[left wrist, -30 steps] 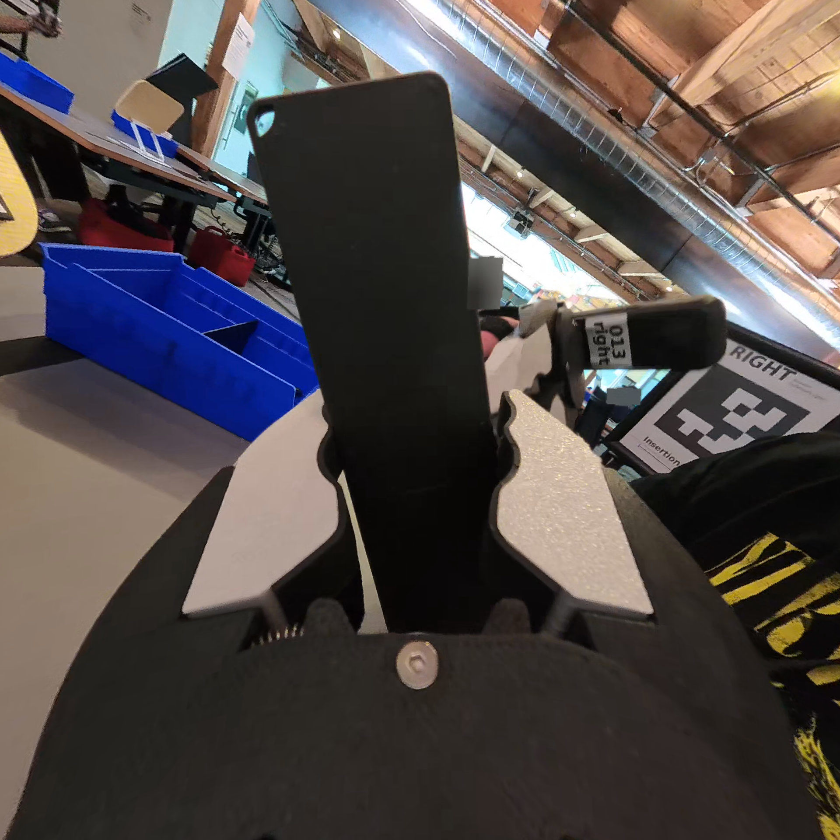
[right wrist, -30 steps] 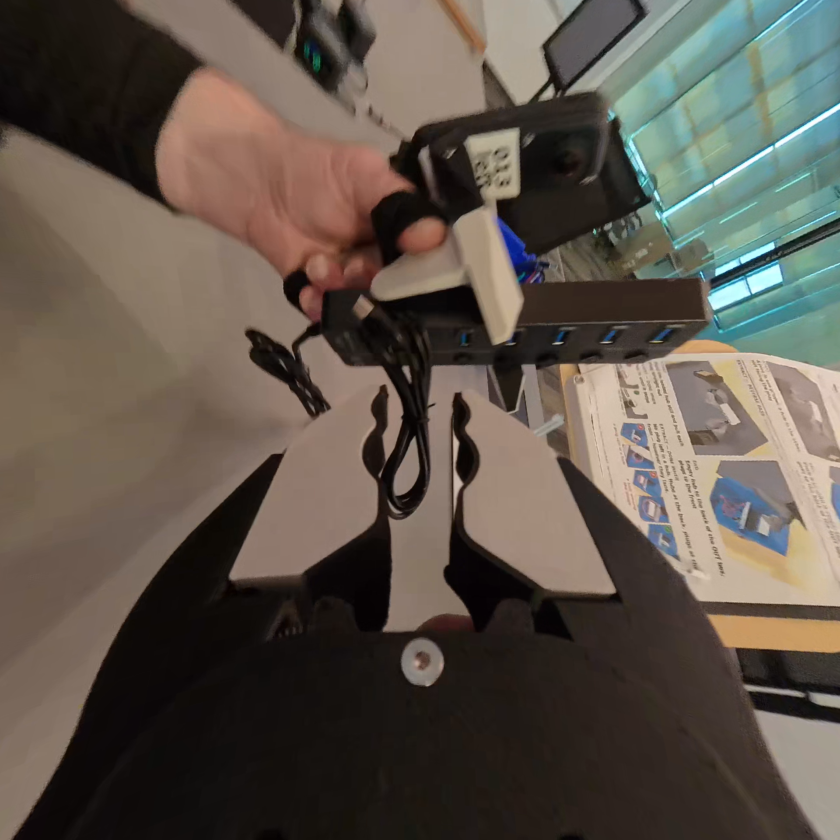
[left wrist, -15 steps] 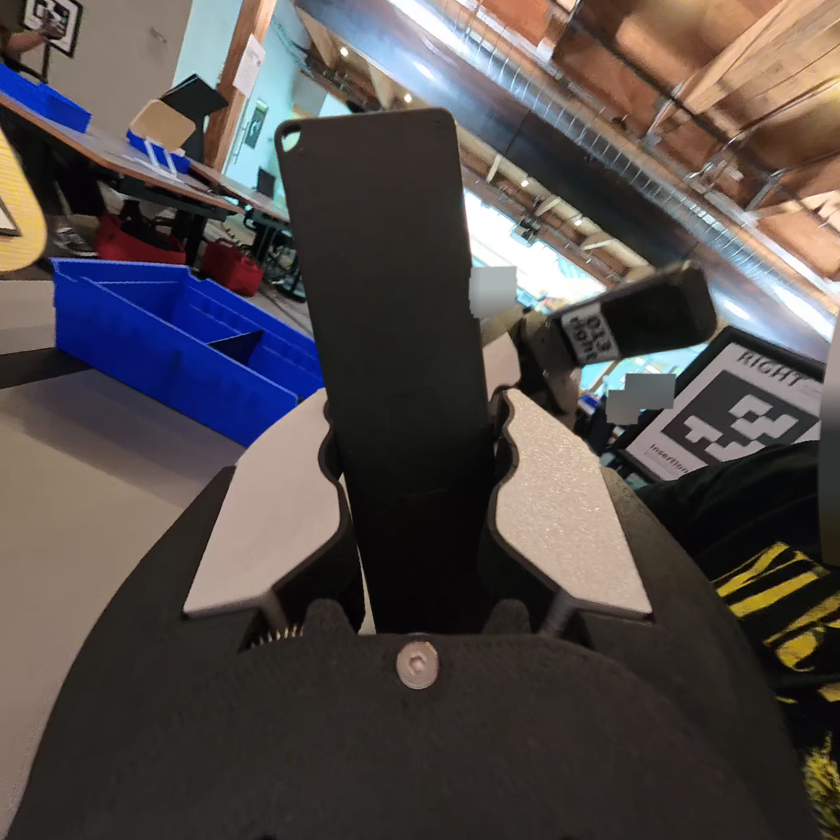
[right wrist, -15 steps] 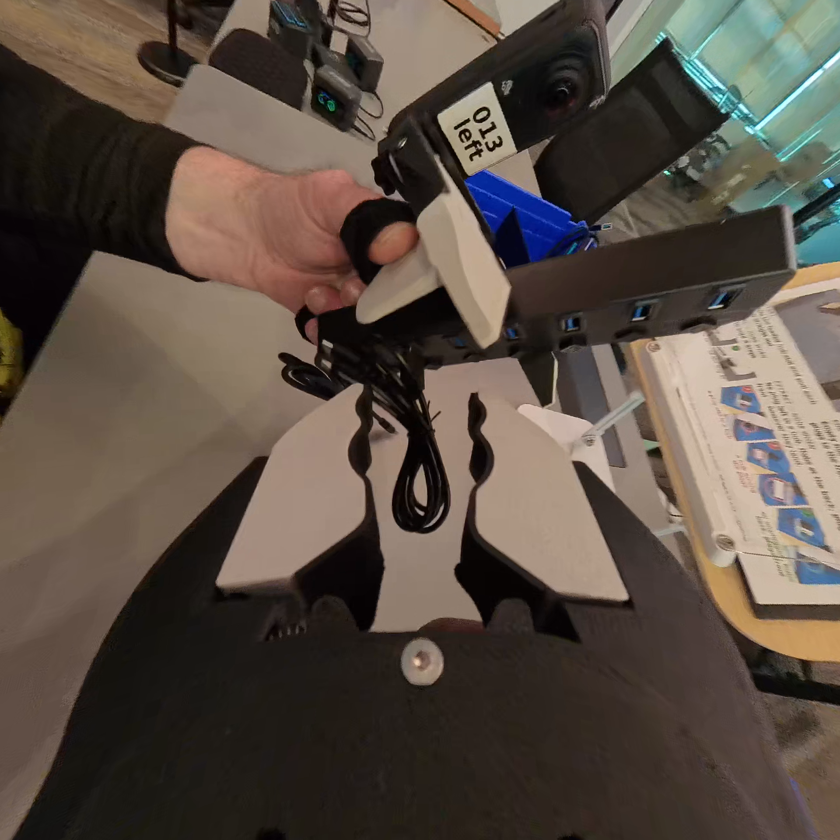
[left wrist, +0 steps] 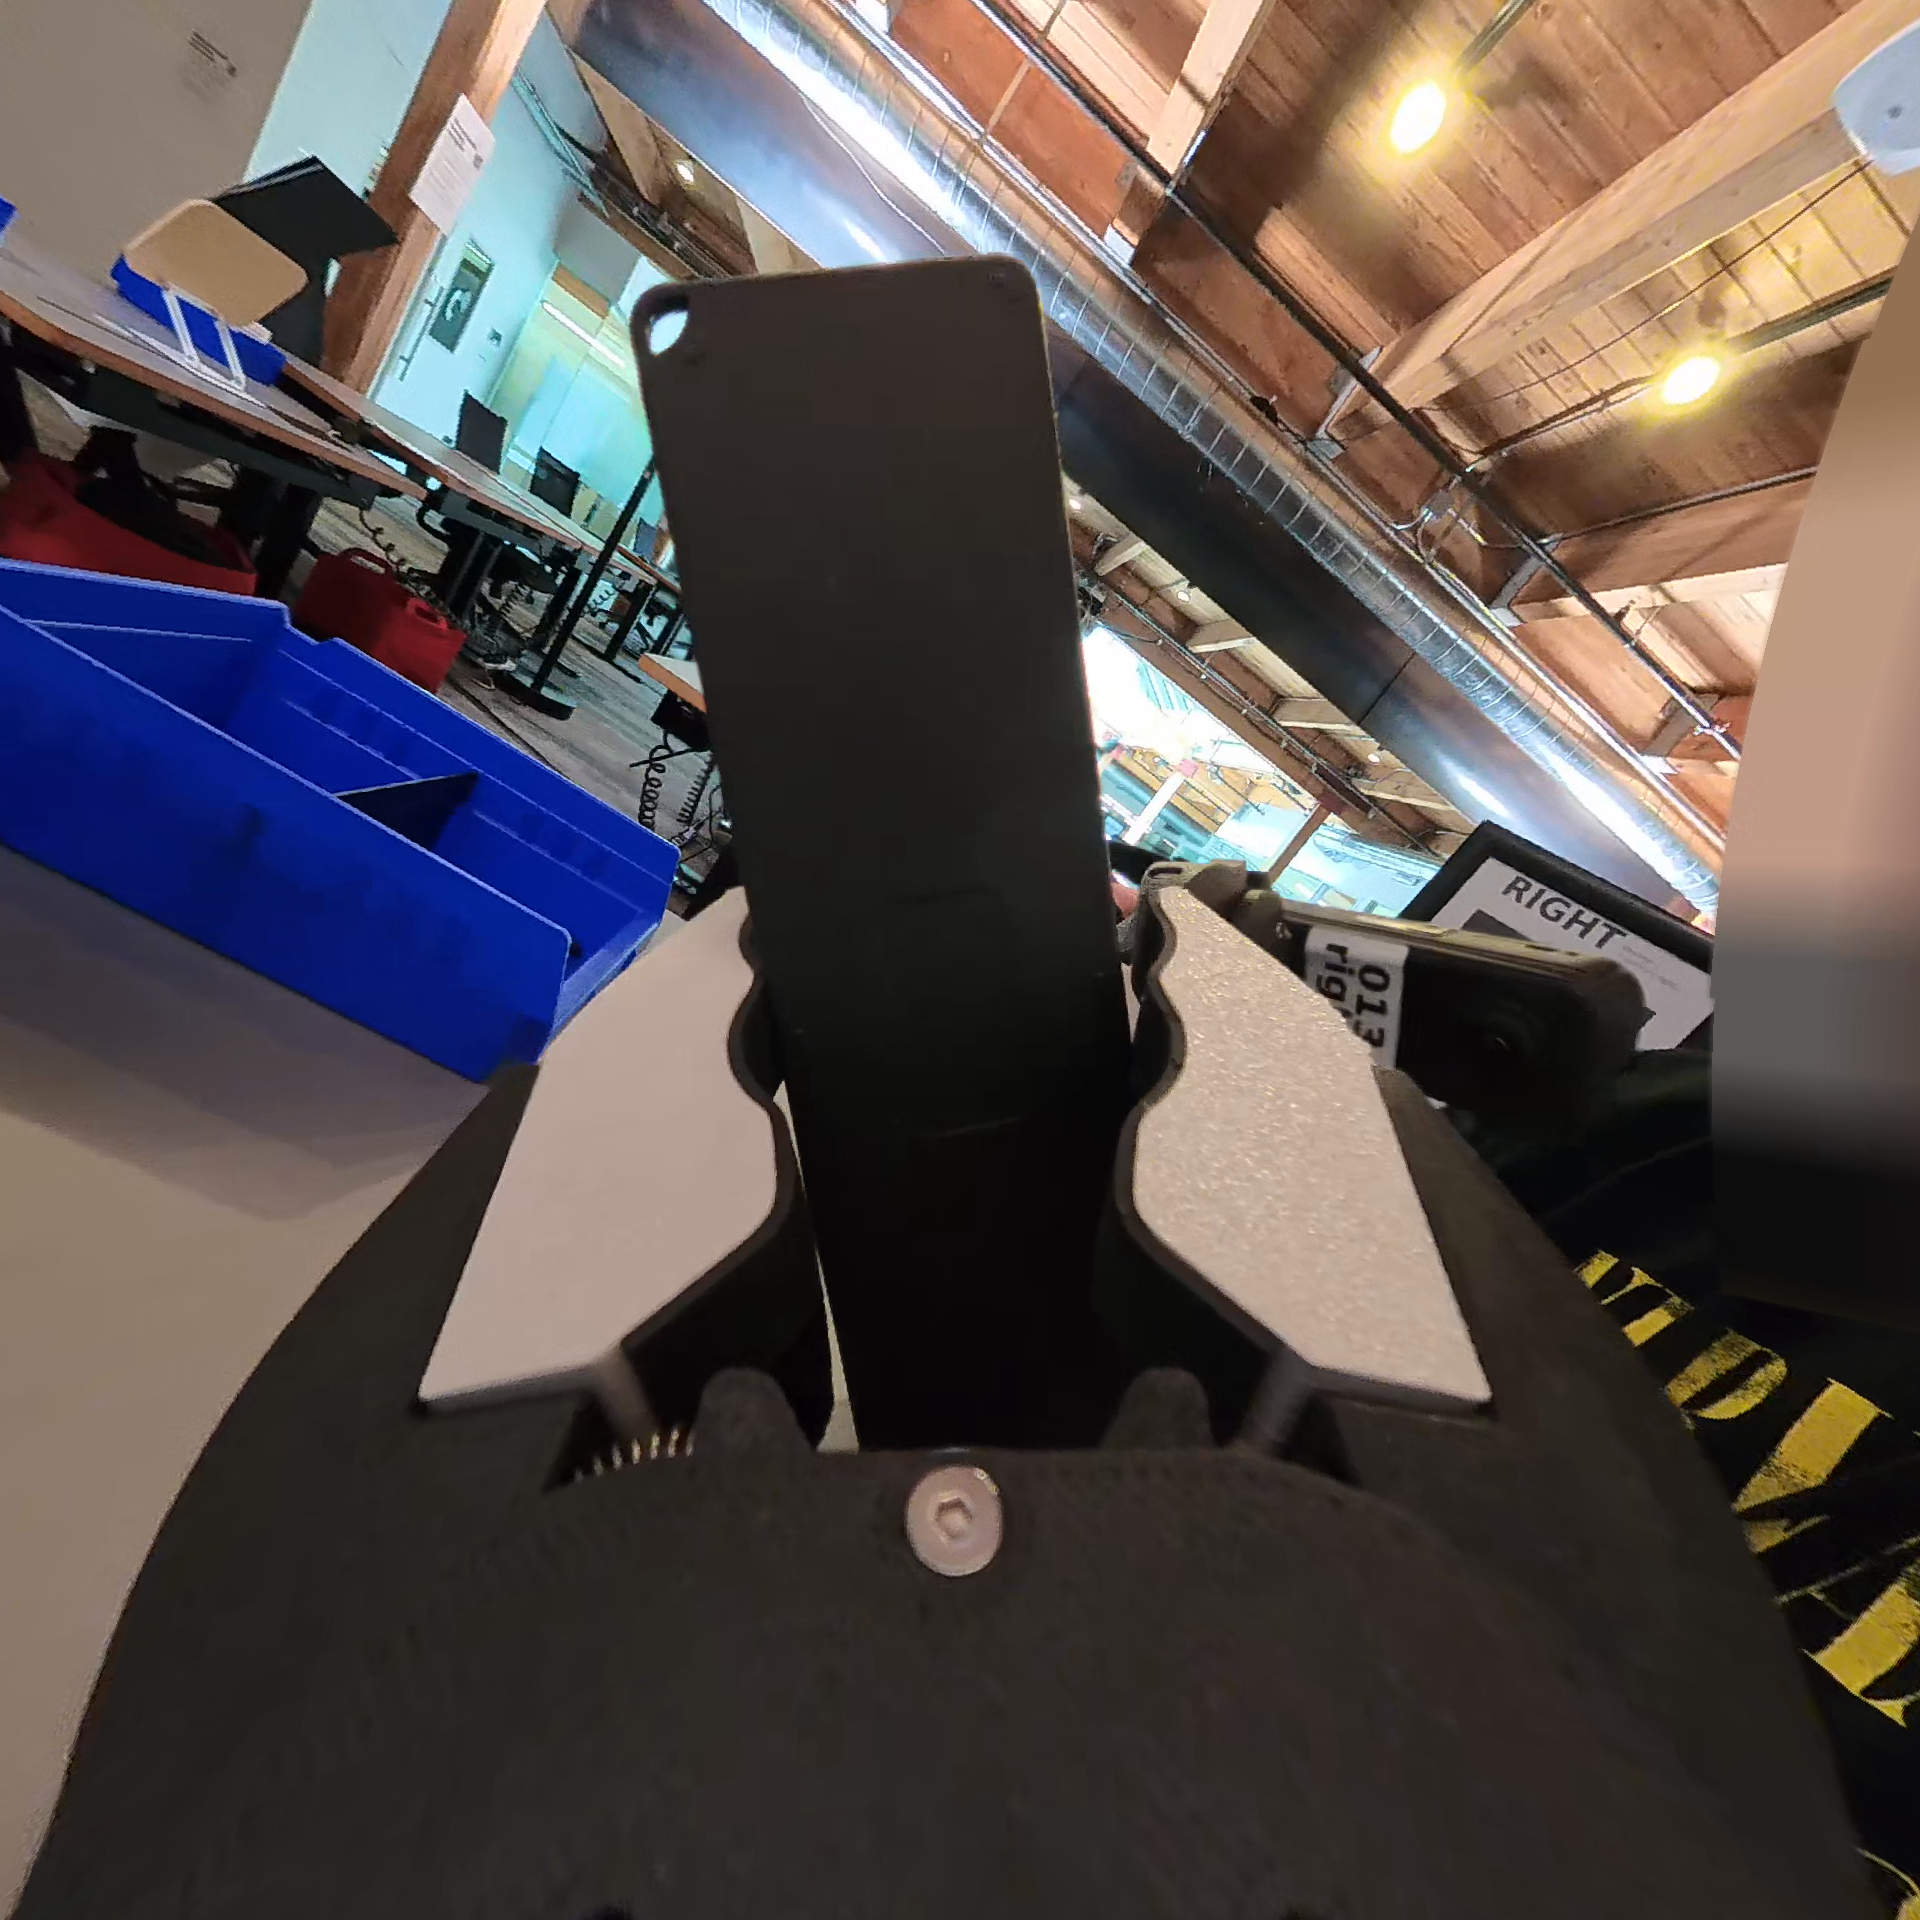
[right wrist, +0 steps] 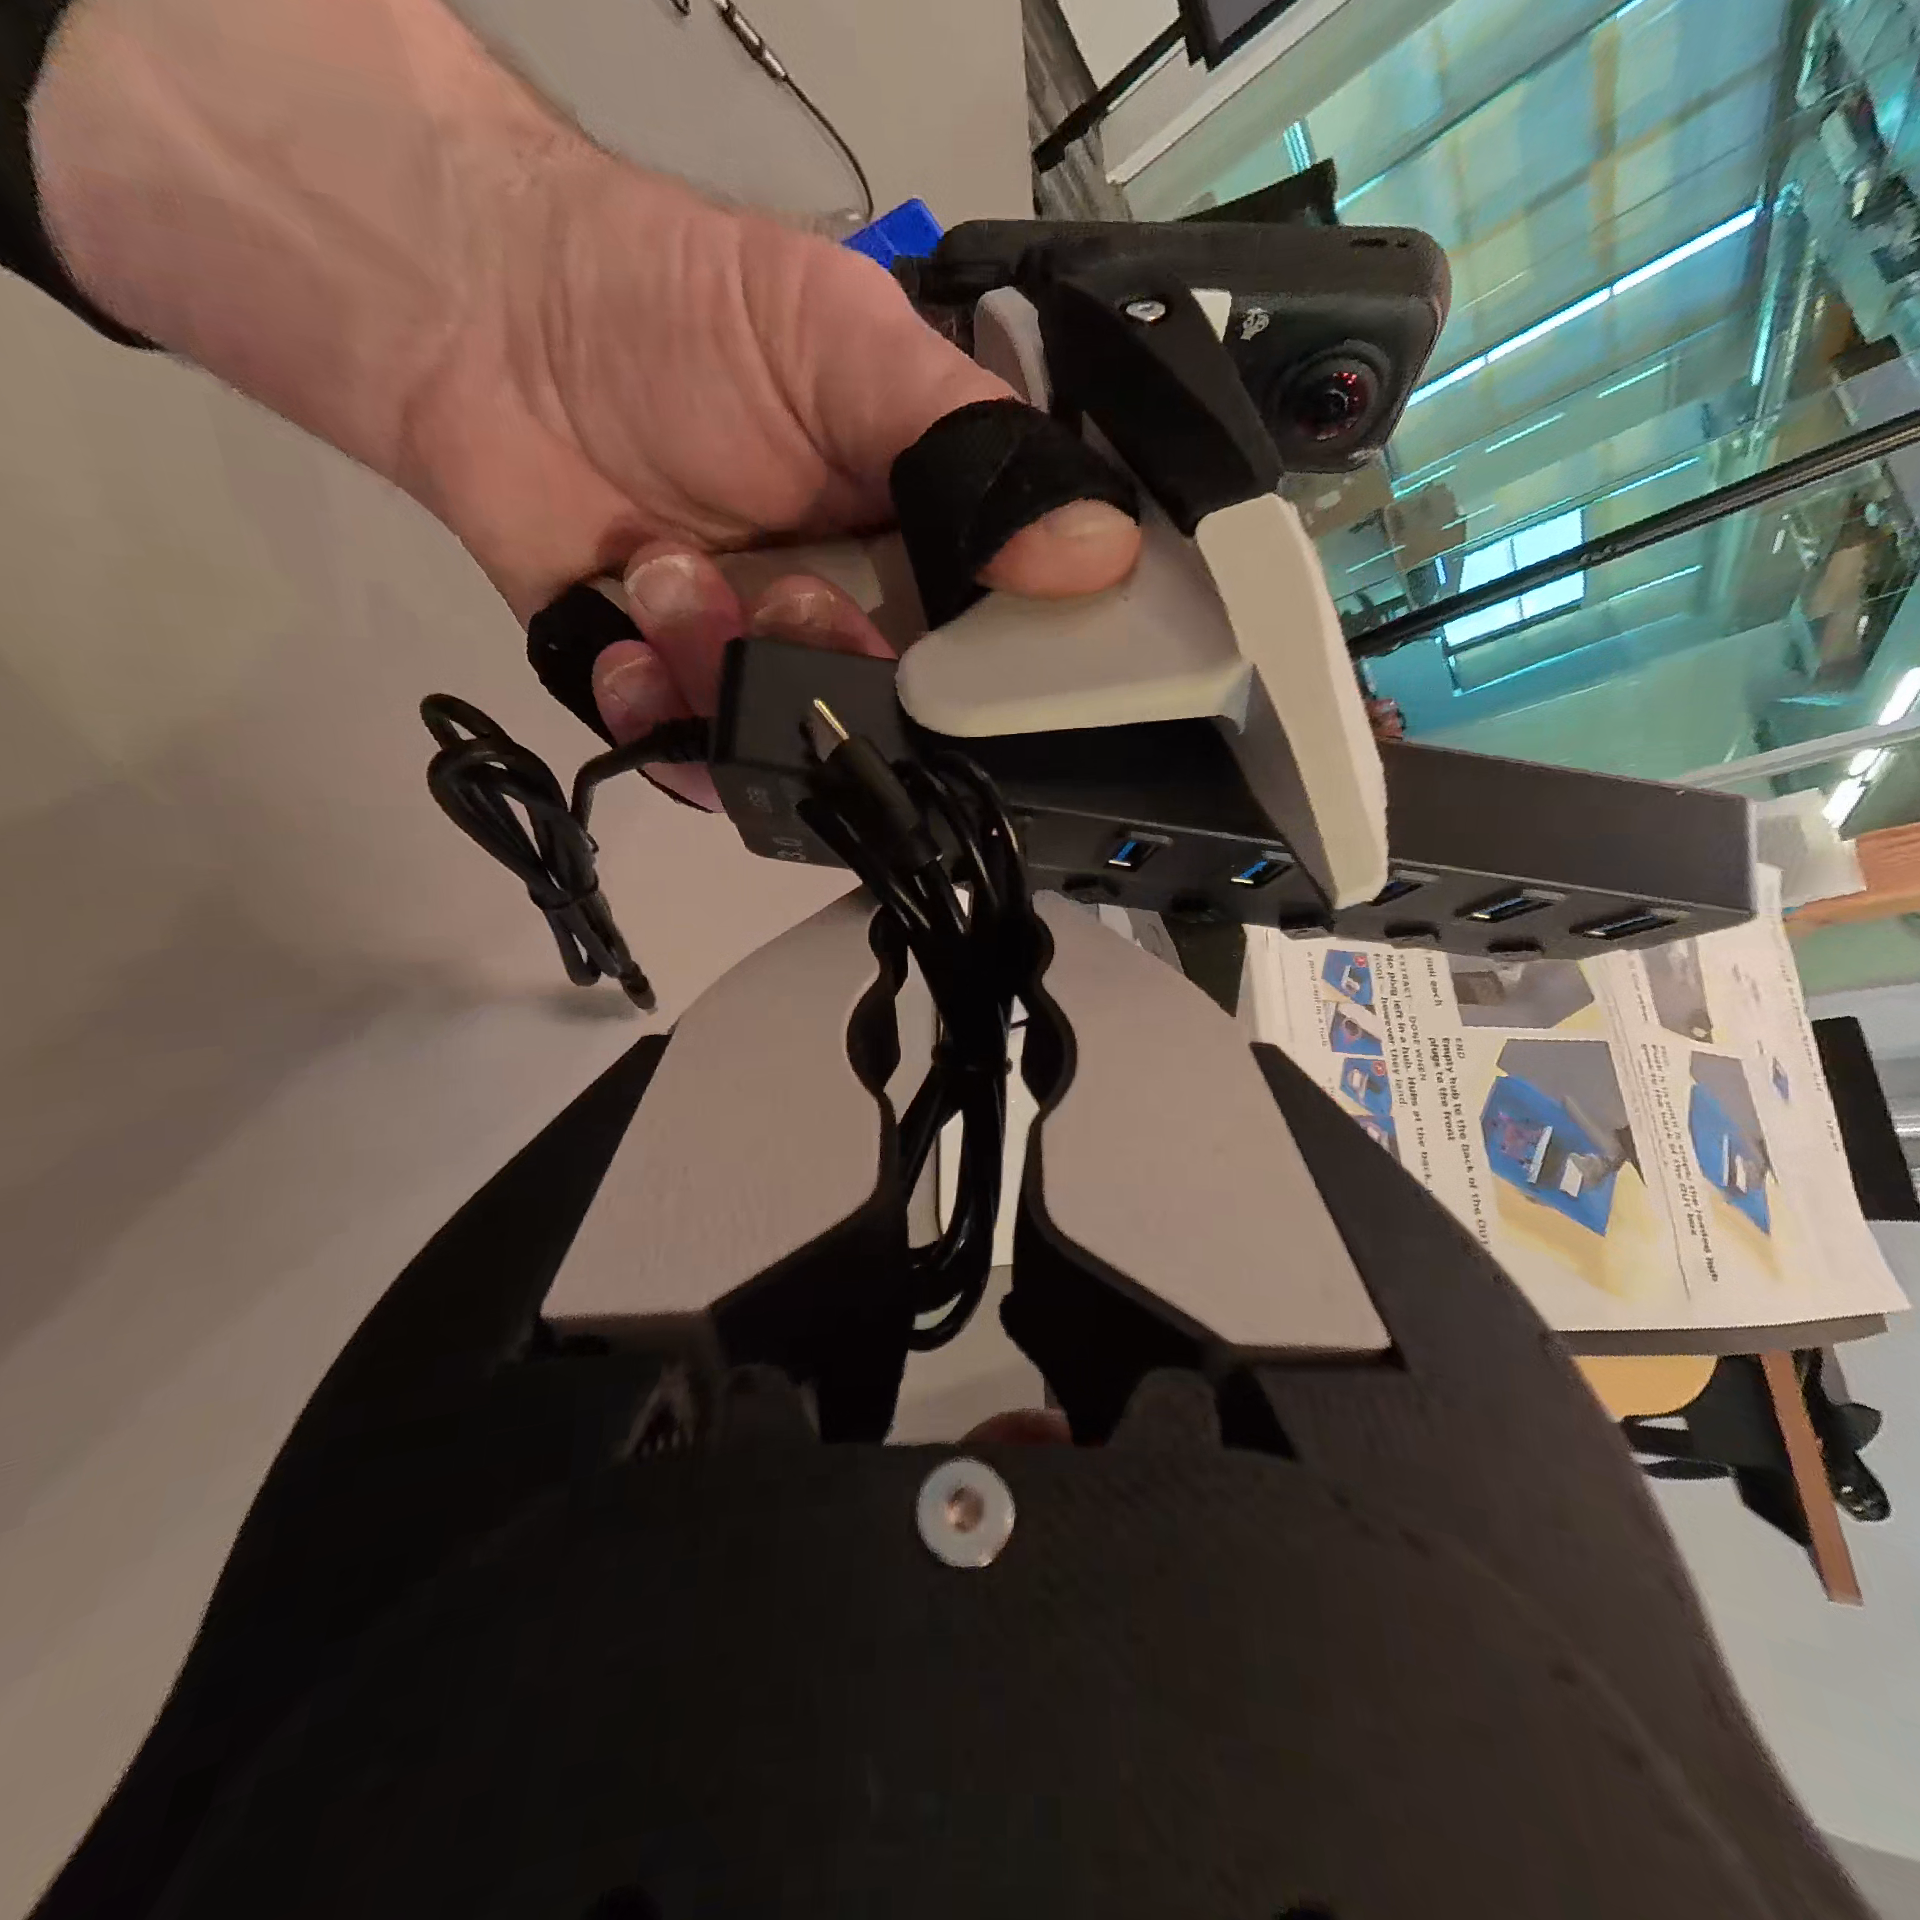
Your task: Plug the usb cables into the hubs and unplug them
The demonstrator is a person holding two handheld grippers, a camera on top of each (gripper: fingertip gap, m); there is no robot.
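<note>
My left gripper (left wrist: 948, 914) is shut on a long black USB hub (left wrist: 883, 623), which stands up between its fingers. In the right wrist view a hand holds that gripper, and its pale fingers (right wrist: 1299, 727) clamp the hub (right wrist: 1558, 831), which shows a row of blue ports. My right gripper (right wrist: 961, 935) is just below the hub, shut on a coiled black USB cable (right wrist: 956, 1091) that hangs from the hub's left end. The cable's free plug (right wrist: 831, 722) sticks up in front of the hub. The hub's own tied lead (right wrist: 520, 831) dangles at the left.
A blue divided bin (left wrist: 260, 810) sits on the grey table (left wrist: 156, 1195) at the left. An illustrated instruction sheet (right wrist: 1558, 1143) lies on a wooden board to the right. A framed marker sign (left wrist: 1558, 914) stands behind the right gripper's camera (left wrist: 1475, 1008). The tips of one gripper are about 5 centimetres away from the tips of the other.
My right fingers opened wider around the hanging cable, then closed in on it. The hub swung in the view. In the left wrist view the right gripper's camera dropped lower.
</note>
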